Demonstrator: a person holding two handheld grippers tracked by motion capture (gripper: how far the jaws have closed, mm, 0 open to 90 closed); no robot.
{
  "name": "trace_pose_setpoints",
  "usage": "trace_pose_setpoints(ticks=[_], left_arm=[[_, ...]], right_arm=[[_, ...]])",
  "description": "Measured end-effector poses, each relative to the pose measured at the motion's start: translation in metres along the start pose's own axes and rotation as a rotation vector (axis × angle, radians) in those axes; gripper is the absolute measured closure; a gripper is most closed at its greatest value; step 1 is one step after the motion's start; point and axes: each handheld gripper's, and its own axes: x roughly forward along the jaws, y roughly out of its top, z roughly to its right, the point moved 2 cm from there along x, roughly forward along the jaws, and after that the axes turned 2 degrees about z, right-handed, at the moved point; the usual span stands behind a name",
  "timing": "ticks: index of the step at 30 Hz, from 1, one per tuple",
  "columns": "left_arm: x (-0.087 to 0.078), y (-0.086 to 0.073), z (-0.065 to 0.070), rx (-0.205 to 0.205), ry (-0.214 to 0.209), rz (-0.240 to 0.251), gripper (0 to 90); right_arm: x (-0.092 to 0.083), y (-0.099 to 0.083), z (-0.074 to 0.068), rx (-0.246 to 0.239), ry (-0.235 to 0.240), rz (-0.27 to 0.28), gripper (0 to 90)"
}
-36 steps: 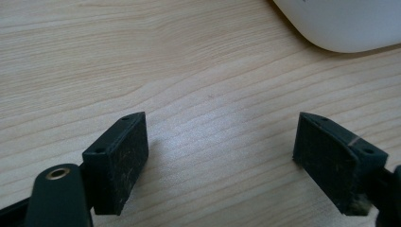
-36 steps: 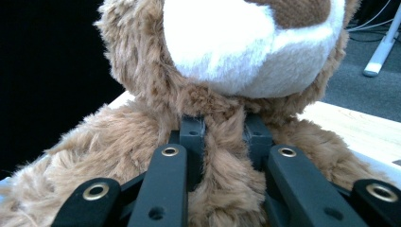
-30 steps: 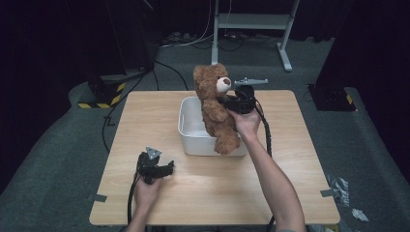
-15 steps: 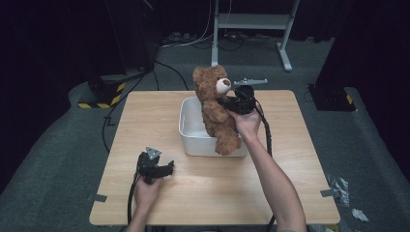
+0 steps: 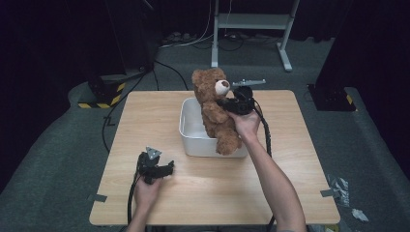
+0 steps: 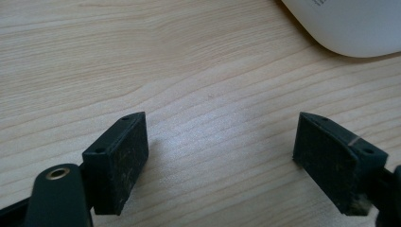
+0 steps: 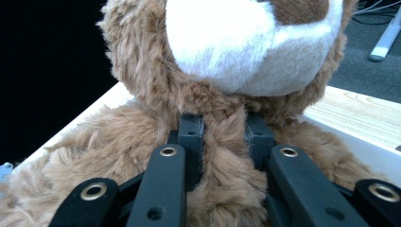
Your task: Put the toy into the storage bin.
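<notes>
1. Bear [image 5: 216,110]: it hangs upright in my right gripper [image 5: 231,103], torso over the right part of the bin [image 5: 189,129], feet at the near right rim. Against the frames from a second ago its pose and place are nearly the same; if there is any drift, it is too small to call.
2. Right gripper: in the right gripper view the jaws are pressed together on a fold of fur at the bear's [image 7: 222,94] chest, just under the muzzle. The pinch is narrow and deep in the pile.
3. Left gripper [image 5: 164,169]: it rests on the table [image 5: 290,193], near the front left, well apart from the bin. In the left gripper view its jaws stand spread, with bare wood between them and a corner of the bin [image 6: 350,23] ahead.
4. Meaning of the pause: I judge the bear is lifted and held steady over the bin, not yet set down inside or carried clear.
5. Risk: the grip is on fur alone, so the bear may swing or slip if I move fast.
</notes>
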Motion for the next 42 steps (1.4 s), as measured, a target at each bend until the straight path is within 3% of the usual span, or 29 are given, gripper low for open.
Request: trace_pose_setpoints(ticks=[42], left_arm=[[0.0, 0.0, 0.0, 0.0, 0.0, 0.0, 18.8]], right_arm=[[0.0051, -0.0018, 0.0054, 0.046, 0.004, -0.036, 67.8]])
